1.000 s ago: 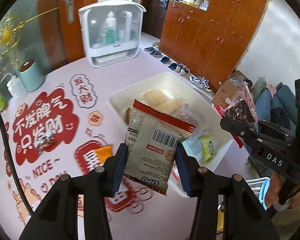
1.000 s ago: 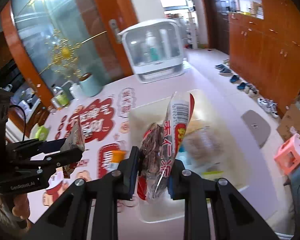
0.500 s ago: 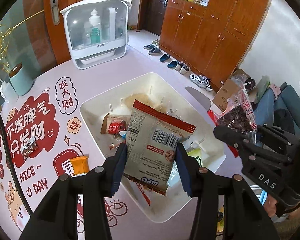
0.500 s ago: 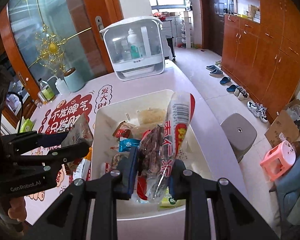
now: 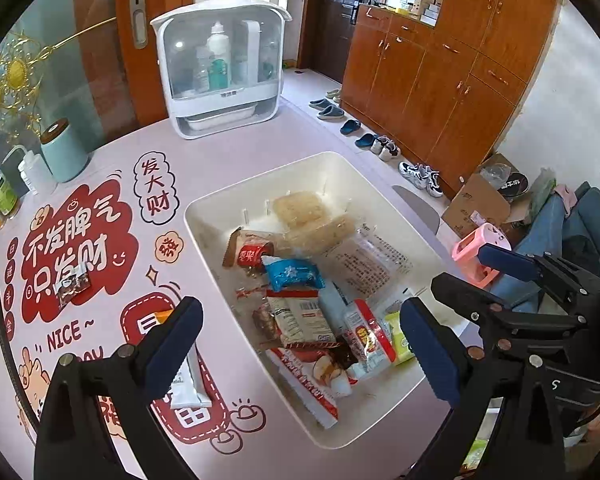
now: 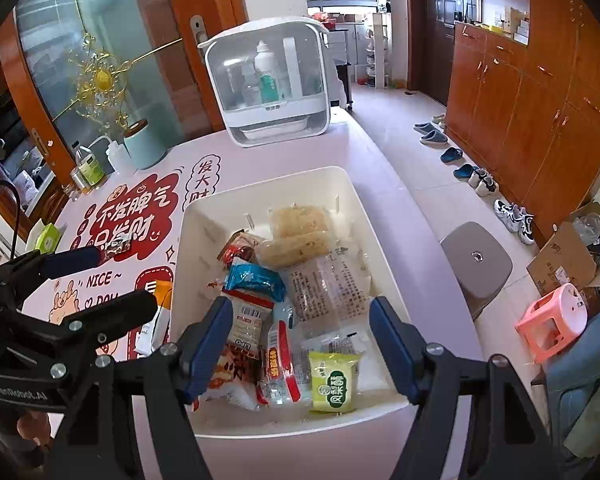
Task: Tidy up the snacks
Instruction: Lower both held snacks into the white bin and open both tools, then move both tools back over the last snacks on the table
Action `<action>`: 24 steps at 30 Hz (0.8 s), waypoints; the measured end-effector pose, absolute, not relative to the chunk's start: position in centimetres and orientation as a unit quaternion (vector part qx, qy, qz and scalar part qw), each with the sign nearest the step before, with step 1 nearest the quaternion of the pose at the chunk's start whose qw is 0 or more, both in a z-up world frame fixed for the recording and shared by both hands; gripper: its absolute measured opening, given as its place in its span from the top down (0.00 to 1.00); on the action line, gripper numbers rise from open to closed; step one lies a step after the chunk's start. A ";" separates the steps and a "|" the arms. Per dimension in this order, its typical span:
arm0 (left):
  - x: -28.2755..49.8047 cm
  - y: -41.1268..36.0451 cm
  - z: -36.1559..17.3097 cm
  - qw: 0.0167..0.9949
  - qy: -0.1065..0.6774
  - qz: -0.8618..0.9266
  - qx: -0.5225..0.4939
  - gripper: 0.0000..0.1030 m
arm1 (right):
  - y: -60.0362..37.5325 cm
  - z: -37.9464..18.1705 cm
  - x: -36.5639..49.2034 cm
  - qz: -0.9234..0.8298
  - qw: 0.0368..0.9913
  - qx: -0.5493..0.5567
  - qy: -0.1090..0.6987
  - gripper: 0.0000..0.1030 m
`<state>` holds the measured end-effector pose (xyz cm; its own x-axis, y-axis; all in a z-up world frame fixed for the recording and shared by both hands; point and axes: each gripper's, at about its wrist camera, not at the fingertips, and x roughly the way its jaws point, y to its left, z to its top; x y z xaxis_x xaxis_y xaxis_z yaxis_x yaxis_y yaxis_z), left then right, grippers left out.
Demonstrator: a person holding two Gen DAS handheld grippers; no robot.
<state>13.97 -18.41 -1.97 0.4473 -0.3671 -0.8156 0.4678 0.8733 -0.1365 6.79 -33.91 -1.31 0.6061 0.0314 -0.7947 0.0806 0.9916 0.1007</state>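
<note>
While the snacks (image 5: 300, 312) lay heaped in the white bin (image 5: 204, 216), which stood toward the right edge of the table (image 5: 228, 156), nothing was gripped by either claw. The packets were piled loosely toward the bin's near end, a barcoded white packet (image 6: 246, 330) and a red-and-clear packet (image 6: 280, 364) lying flat among them, probably because they had simply been let fall there. The left gripper (image 5: 300, 346) was held above the bin's near left corner, its jaws opening and wide apart with nothing between them. The right gripper (image 6: 302, 342) was poised over the near end of the bin, its jaws likewise opening and empty. Outside the bin, three pieces were left on the printed mat: an orange packet (image 5: 165, 316) and a white packet (image 5: 188, 384) just beside the bin's left wall, and a small dark packet (image 5: 72, 284) further toward the left edge. These were judged still to be gathered.
</note>
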 end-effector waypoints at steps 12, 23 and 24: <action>11.9 -16.2 -1.6 0.851 0.460 -0.242 0.076 0.04 | -31.6 -1.1 5.9 -0.013 0.891 0.065 0.448 0.31; 10.0 -11.9 -0.5 0.858 0.449 -0.233 0.089 0.04 | -28.1 -0.4 4.8 -0.011 0.891 0.065 0.449 0.31; 9.9 -11.4 -0.4 0.859 0.449 -0.232 0.089 0.04 | -27.5 -0.4 4.7 -0.009 0.891 0.065 0.449 0.31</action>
